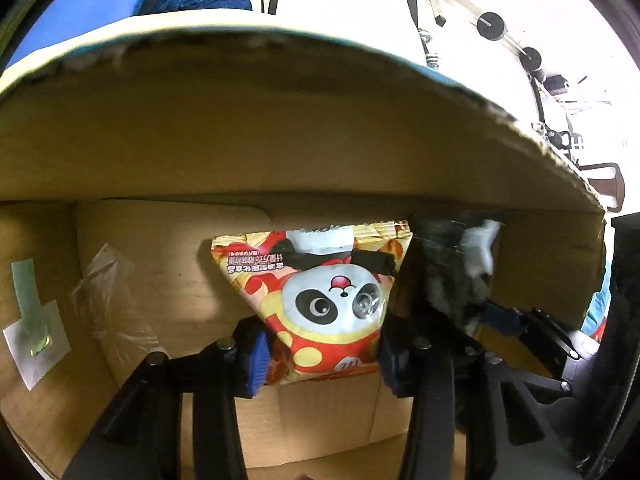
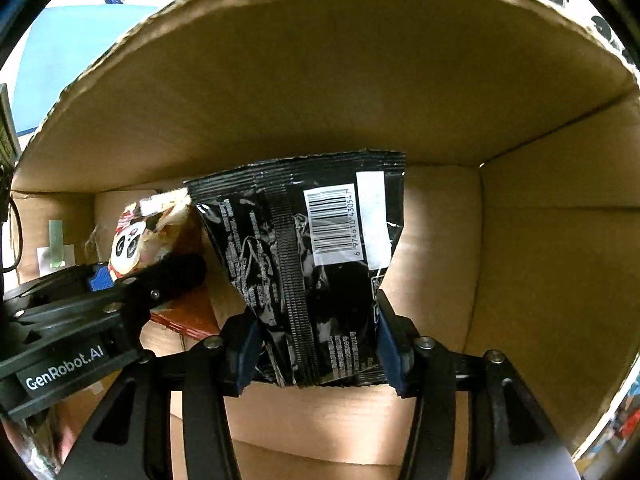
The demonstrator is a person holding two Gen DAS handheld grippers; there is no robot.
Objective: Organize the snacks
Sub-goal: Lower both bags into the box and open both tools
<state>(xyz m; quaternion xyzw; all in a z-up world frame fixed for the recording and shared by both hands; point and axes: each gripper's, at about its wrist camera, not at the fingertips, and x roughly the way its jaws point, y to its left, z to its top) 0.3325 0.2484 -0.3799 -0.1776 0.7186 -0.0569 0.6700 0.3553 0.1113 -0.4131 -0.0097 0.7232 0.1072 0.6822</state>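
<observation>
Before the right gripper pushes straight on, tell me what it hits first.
Probably the cardboard box, its inner panel behind the black snack bag that the right gripper clamps. The bag's top edge would touch first. Depth is unclear.

Left claw (image 1: 322,354): matte black frame, 2 angular fingers with triangular cut-outs, blue ribbed pads (image 1: 256,364) at tips, round silver-grey pivot screws on each finger. White "GenRobot.AI" lettering on its black side housing, seen from right wrist view.

Right claw (image 2: 316,354): same build, black linkage bars, blue ribbed pads (image 2: 390,354), silver screw heads at joints. Grey housing section at lower edge.
</observation>
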